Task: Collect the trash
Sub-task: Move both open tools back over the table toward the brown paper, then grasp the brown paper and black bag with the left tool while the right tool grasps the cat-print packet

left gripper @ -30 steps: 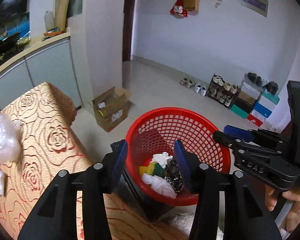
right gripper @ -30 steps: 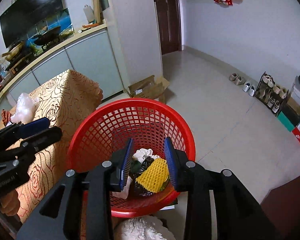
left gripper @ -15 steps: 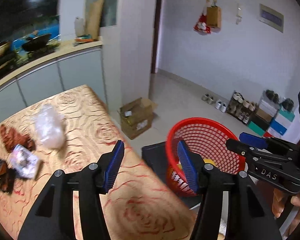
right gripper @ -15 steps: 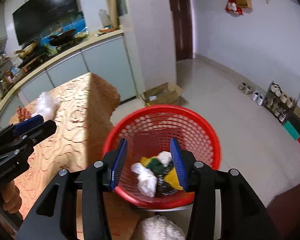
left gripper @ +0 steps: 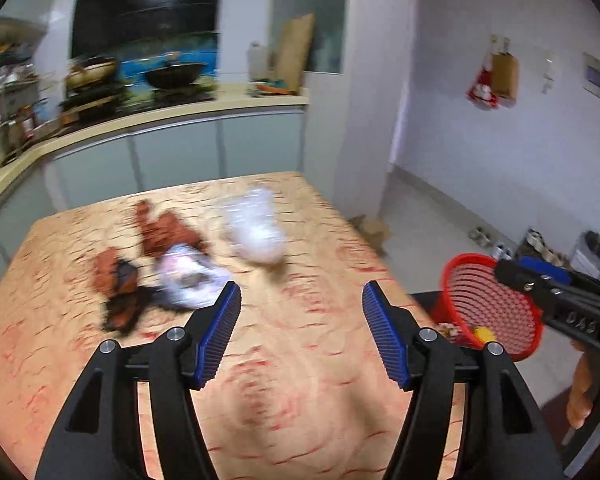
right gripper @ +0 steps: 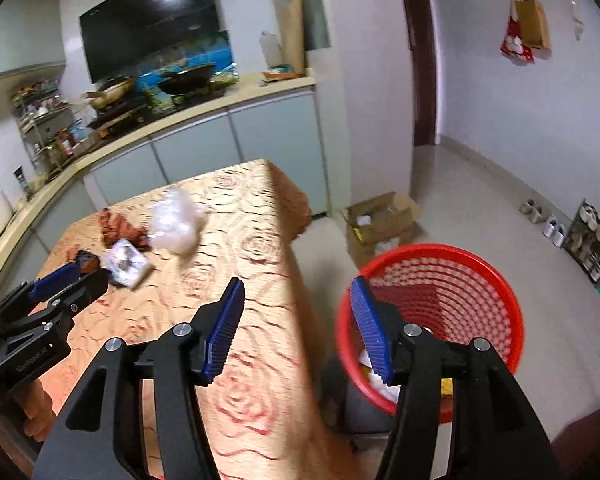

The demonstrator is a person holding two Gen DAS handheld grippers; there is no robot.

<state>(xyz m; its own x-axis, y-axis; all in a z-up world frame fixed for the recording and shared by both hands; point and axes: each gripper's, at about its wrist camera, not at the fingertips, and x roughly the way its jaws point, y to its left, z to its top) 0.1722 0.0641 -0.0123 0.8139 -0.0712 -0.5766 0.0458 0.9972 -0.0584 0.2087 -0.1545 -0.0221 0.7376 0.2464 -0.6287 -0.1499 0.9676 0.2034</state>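
While both of your grippers stand empty, the remaining trash sits on the bench (left gripper: 308,380), upper left of centre in both wrist views. Left gripper (left gripper: 300,332): jaws released, just been widening, nothing between them, bare patterned cloth beneath. Right gripper (right gripper: 296,328): jaws likewise released and just been widening, framing the bench edge and the red basket (right gripper: 496,264), which stands off the bench at lower right and already holds several scraps.

Items left, blurred but readable:
- clear plastic bag (left gripper: 256,228), crumpled, nearest the far bench edge. Judged very light, soft and slippery; pinch a bunched fold near its middle, not a loose corner, or it will slide out
- white printed wrapper (left gripper: 188,276), just left of your left jaws. Judged thin and crushable; take it across the thick crumpled part
- brown scraps (left gripper: 160,232) and a dark piece (left gripper: 120,300) touching or overlapping the wrapper; what they are made of I cannot tell. Probably light, possibly crumbly, so close gently and low against the cloth

Risk: the cloth may snag if you bite too deep
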